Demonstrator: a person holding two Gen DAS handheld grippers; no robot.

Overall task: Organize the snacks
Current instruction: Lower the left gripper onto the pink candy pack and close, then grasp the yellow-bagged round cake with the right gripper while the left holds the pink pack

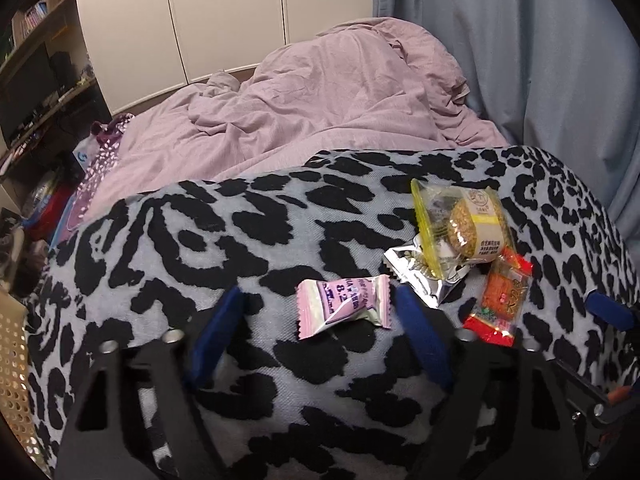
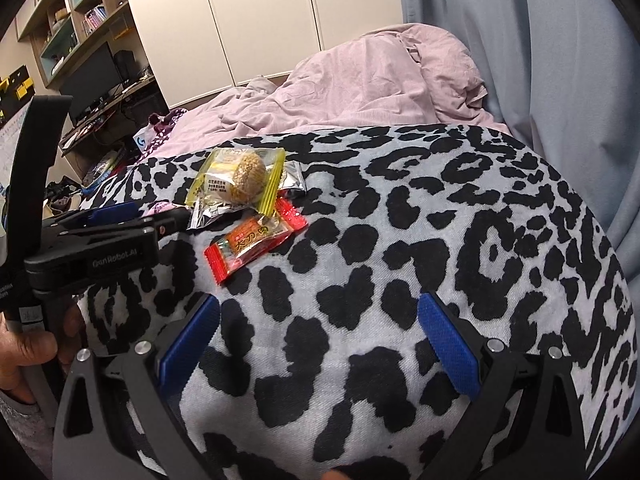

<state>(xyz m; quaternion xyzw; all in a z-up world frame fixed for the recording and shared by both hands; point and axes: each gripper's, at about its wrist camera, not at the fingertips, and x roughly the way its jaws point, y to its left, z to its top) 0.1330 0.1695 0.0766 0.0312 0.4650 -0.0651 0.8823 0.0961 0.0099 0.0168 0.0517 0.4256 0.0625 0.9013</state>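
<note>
Left hand-held gripper (image 1: 320, 312) (jaws wide) flanks the pink candy (image 1: 343, 305) — right hand-held gripper (image 2: 320, 328) equally wide, empty.

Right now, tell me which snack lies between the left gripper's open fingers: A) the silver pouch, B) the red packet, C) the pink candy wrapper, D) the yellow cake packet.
C: in the left wrist view the pink candy wrapper lies on the leopard blanket between the open left gripper's blue fingers, apart from the other snacks piled to the right.

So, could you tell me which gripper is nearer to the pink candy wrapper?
Left. The left gripper is open, its jaws on either side of the pink candy wrapper. The right gripper, also open, sits further right, beyond the red snack packet.
</note>
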